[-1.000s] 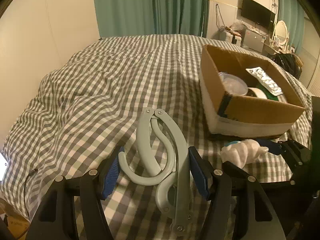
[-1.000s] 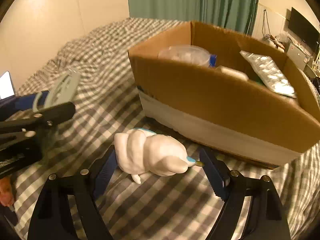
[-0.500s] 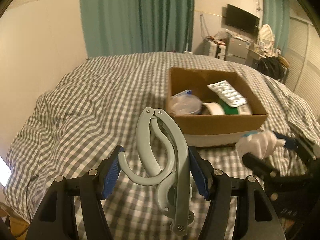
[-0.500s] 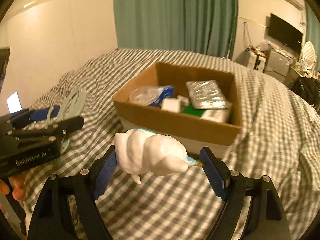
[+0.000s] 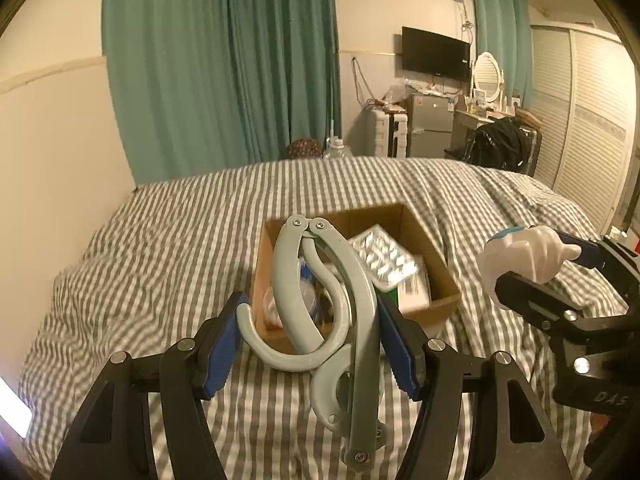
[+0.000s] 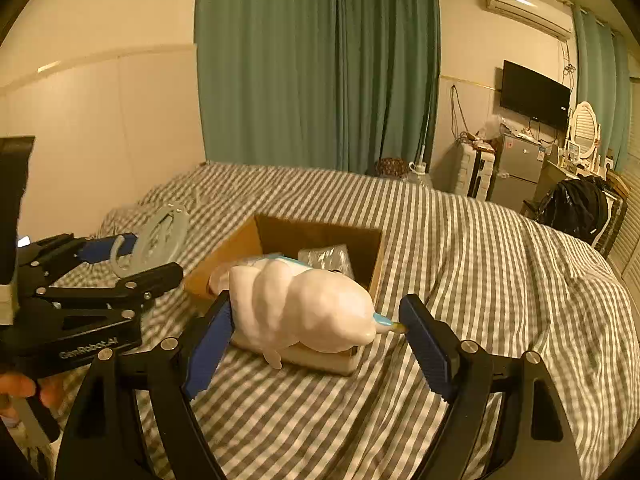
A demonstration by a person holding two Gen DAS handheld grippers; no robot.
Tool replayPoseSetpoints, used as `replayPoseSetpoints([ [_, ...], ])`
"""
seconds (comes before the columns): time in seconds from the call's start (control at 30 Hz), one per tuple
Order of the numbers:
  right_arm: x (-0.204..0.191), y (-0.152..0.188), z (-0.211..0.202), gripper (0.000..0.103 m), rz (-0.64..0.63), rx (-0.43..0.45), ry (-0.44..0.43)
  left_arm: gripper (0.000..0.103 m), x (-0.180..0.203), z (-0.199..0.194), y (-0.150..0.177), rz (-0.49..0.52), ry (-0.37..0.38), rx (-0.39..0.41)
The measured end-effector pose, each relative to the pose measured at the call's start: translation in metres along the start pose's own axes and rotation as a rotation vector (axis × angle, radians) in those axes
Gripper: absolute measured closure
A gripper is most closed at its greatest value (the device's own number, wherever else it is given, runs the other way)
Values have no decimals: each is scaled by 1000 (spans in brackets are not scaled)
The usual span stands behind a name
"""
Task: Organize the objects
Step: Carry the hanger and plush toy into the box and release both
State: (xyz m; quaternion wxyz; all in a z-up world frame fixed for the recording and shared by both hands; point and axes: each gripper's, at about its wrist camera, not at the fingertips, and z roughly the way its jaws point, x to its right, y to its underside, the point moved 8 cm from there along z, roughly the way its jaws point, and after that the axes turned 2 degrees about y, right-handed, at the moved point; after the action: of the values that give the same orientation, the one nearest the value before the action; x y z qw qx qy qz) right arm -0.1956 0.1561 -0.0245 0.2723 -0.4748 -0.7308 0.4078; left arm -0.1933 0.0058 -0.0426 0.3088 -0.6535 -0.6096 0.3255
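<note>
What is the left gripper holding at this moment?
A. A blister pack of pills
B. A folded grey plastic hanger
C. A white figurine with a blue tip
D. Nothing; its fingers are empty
B: in the left wrist view the left gripper is shut on the folded grey plastic hanger, raised above the cardboard box; the white figurine sits in the right gripper.

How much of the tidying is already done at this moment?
Done: the cardboard box on the bed already holds pill packs and other small items. In hand: the left gripper grips a folding hanger and the right gripper grips a white toy, both raised near the box. Left: putting both inside.
</note>
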Motion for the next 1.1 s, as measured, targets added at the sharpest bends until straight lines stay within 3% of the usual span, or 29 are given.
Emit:
replayPoseSetpoints([
  [0.13,9,-26,9,21,-7,20,7,37,2,13,-24,24,-20,13],
  [0.53,12,-85,72,21,-55,29,-3,37,-18,88,-66,-11,17,-10],
  [0.8,11,-80,138,21,-9,-75,-58,37,-33,144,-58,-29,15,-83],
  [1.1,18,-41,185,21,27,-182,-65,37,-39,180,-31,-49,37,-159],
])
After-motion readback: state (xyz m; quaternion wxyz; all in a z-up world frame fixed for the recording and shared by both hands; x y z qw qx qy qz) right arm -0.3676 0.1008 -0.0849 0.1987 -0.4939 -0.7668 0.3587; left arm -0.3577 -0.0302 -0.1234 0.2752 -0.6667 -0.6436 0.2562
